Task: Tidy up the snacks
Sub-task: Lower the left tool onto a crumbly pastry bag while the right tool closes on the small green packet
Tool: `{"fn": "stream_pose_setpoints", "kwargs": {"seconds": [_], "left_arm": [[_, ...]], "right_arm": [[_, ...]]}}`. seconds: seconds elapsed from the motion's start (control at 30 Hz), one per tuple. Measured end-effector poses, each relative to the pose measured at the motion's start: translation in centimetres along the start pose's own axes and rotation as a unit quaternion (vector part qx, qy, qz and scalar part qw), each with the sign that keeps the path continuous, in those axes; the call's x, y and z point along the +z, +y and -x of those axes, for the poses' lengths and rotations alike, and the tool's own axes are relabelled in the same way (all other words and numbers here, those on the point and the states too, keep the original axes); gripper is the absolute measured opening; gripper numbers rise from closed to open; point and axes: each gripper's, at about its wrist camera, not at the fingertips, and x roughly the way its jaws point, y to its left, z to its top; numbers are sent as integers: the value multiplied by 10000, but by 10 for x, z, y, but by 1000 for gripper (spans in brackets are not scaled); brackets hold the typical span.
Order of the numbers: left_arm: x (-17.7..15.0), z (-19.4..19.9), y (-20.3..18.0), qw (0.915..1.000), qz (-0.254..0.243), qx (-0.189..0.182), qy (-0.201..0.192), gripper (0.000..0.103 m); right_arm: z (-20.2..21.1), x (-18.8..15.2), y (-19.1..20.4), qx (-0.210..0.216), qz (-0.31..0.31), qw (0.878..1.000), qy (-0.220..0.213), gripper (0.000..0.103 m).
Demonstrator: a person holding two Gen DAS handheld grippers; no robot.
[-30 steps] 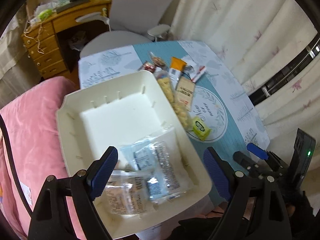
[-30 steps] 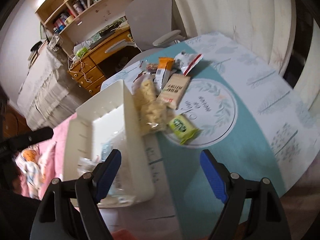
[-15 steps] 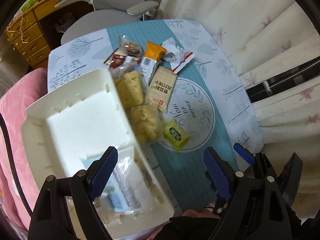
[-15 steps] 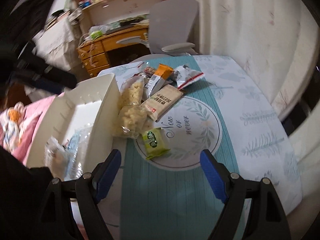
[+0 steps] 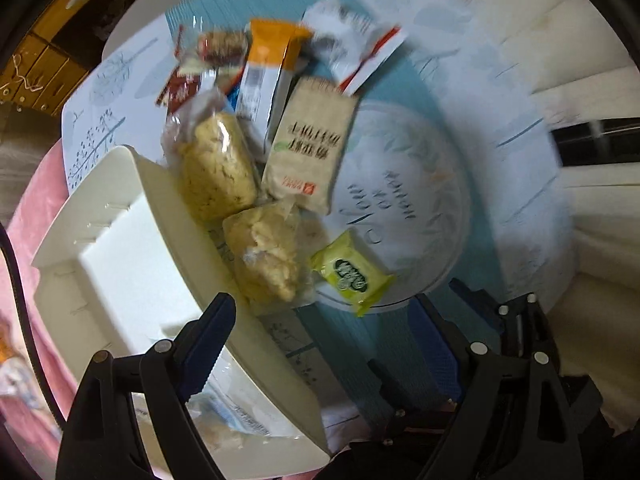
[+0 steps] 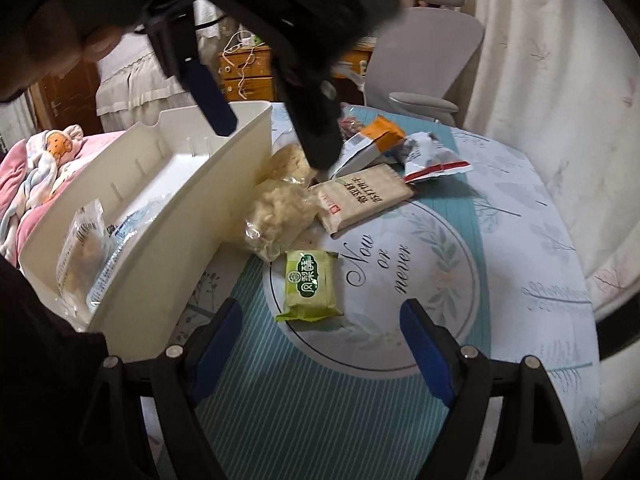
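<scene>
Mid-sort, between picks: cream bin (image 6: 168,216) at the table's left edge already holding two clear-wrapped packets (image 6: 86,248) at its near end, the rest of the snacks lying loose beside it on the table (image 6: 520,264). Left gripper (image 6: 272,148) pointing straight down above the pile, jaws spread wide and empty, one finger over the bin's far rim, the other just above the two clear bags of pale puffed snacks (image 6: 280,204) that rest against the bin wall. Right gripper (image 6: 320,344) low over the near table, jaws likewise released, nothing between them, the green packet (image 6: 310,284) lying just ahead. Farther back: tan cracker pack (image 6: 360,196), orange-topped pouch (image 6: 372,140), white-and-red wrapper (image 6: 432,158). Likely next: lowering the left jaws around the nearer puffed bag, closing gently since it looks crushable, then lifting it over the wall into the bin's bare middle.
</scene>
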Motion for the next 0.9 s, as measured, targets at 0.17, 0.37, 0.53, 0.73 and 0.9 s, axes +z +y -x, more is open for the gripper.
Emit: {"fn": "stream_pose_setpoints", "kwargs": {"seconds": [0.17,0.37,0.53,0.73,0.9], "left_arm": [[24,-26,-2,9980,66,232,578,87],[44,-51,0,9942,145,575,896,86],[49,-70,0,9910,185,741,1095,70],[52,-83,2,9893,182,845,1172,67],[51,-93,7,9888,180,932,1152,67]], "right_arm": [[-17,1,-5,255,-1,9997,41,80],[-39,3,-9,512,-9,9985,167,71],[-57,2,-3,485,239,9979,367,64],[-67,3,3,466,378,9970,483,56],[-69,7,10,370,420,9971,507,47]]}}
